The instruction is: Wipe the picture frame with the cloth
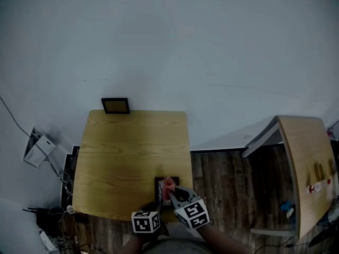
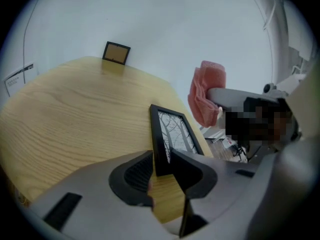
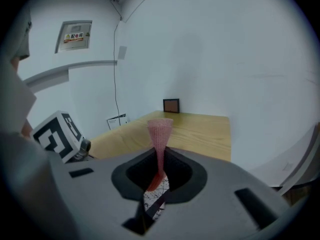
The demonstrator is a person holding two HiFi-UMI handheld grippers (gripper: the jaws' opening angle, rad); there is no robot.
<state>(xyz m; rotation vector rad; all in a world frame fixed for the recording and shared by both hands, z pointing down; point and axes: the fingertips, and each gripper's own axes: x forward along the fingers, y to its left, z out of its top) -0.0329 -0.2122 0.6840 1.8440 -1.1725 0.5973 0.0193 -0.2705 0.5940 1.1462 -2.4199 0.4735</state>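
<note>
A black picture frame (image 1: 160,187) with a tree print lies flat near the front edge of the wooden table (image 1: 132,152). In the left gripper view the frame (image 2: 175,131) runs away from me, and my left gripper (image 2: 163,165) is shut on its near left border. A pink cloth (image 3: 160,131) stands up from between the jaws of my right gripper (image 3: 159,176), which is shut on it. That cloth (image 2: 206,95) hangs just right of the frame and above it. In the head view, the cloth (image 1: 168,184) sits over the frame's right part.
A second small brown-faced frame (image 1: 115,105) leans on the wall at the table's far edge. Papers (image 1: 38,148) and cables (image 1: 59,211) lie on the floor at left. Another wooden table (image 1: 307,163) and a white board (image 1: 246,136) stand at right.
</note>
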